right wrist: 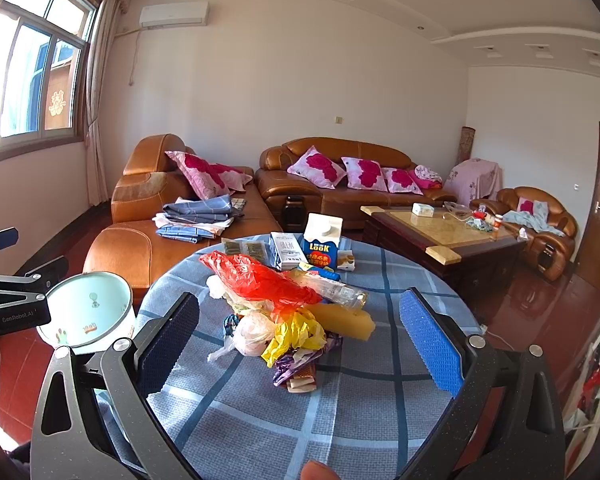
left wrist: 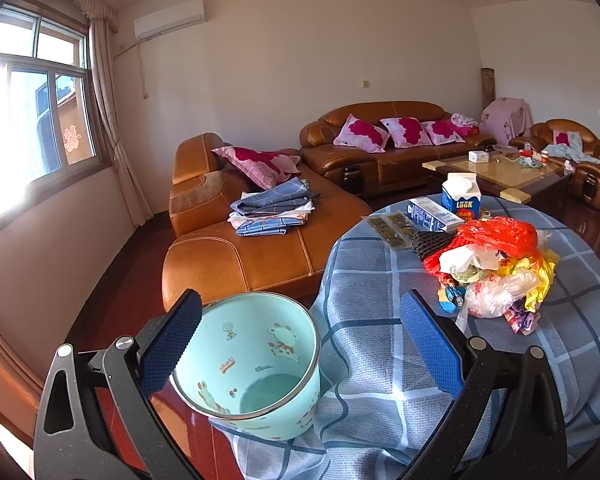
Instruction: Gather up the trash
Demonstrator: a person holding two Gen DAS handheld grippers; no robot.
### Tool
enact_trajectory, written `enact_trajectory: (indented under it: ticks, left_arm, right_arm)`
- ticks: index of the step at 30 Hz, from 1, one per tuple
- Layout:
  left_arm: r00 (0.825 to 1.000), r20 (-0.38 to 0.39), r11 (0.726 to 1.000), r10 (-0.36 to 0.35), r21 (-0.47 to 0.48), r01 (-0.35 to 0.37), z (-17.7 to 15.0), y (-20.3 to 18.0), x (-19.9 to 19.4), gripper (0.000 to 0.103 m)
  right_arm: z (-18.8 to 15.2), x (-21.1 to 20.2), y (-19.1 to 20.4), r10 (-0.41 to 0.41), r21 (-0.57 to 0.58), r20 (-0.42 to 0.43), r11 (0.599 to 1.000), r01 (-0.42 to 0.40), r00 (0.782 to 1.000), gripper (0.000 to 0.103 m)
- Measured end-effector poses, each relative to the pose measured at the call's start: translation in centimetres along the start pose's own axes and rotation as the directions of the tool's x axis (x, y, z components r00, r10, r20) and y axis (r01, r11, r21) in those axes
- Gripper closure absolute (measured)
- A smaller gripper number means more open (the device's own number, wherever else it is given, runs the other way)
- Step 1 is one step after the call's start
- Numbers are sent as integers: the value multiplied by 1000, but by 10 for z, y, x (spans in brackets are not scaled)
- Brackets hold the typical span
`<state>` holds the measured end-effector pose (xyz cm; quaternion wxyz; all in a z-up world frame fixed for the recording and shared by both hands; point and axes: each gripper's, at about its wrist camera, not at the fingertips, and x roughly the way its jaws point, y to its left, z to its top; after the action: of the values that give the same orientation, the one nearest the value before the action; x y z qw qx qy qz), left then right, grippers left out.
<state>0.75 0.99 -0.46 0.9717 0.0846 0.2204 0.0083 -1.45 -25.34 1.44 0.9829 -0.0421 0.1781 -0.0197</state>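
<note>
Left gripper point(left wrist: 300, 344): blue-padded jaws spread wide with nothing clamped. The mint-green round metal bin with cartoon animal prints point(left wrist: 252, 364) sits between them, tucked against the table edge, its rim near the left pad, though I can't tell if they touch. My guess is it's parked there so stuff can be dropped or swept straight in.

Bin contents: looks empty from the left wrist view, so collecting hasn't really started, I'd say.

Right gripper point(right wrist: 300, 344): jaws also wide apart, holding nothing, and aimed right at the pile, which reads like lining up a first grab.

Table: round top under a blue-grey plaid tablecloth point(right wrist: 360, 408); the cloth is soft, so a low pinch could snag it.

Trash: a heap of crumpled plastic bags and wrappers in red, yellow, white and purple point(right wrist: 284, 320) in the middle of the table, just ahead of the right gripper. Light, floppy stuff, probably comes up in clumps.

Behind the heap: a white-and-blue gable-top carton printed "LOOK" point(right wrist: 322, 246) standing upright, with a flat blue-and-white box point(right wrist: 288, 254) lying beside it.

Far back: the brown leather sofa point(right wrist: 172, 240) with folded blue cloths on it, well apart from the table.
</note>
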Motion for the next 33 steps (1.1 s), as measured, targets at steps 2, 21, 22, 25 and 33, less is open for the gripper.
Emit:
enact_trajectory:
  ticks: [2, 21, 22, 25, 33]
  left_arm:
    - [1000, 2, 1000, 1, 0, -1, 0, 1, 0, 6]
    - [1000, 3, 1000, 11, -5, -11, 0, 5, -1, 6]
    - [1000, 3, 1000, 12, -5, -12, 0, 5, -1, 6]
    - [1000, 3, 1000, 11, -5, -11, 0, 5, -1, 6]
    - [1000, -10, 1000, 8, 5, -8, -3, 2, 5, 6]
  right_arm:
    - [0, 0, 0, -1, 0, 1, 1000, 1, 1000, 5]
    - [1, 0, -1, -4, 0, -2, 1000, 4, 1000, 5]
    - [1, 0, -1, -5, -1, -2, 1000, 5, 1000, 5]
    - [1, 0, -1, -5, 0, -2, 1000, 5, 1000, 5]
    - [-1, 6, -7, -24, 4, -11, 1000, 24, 1000, 5]
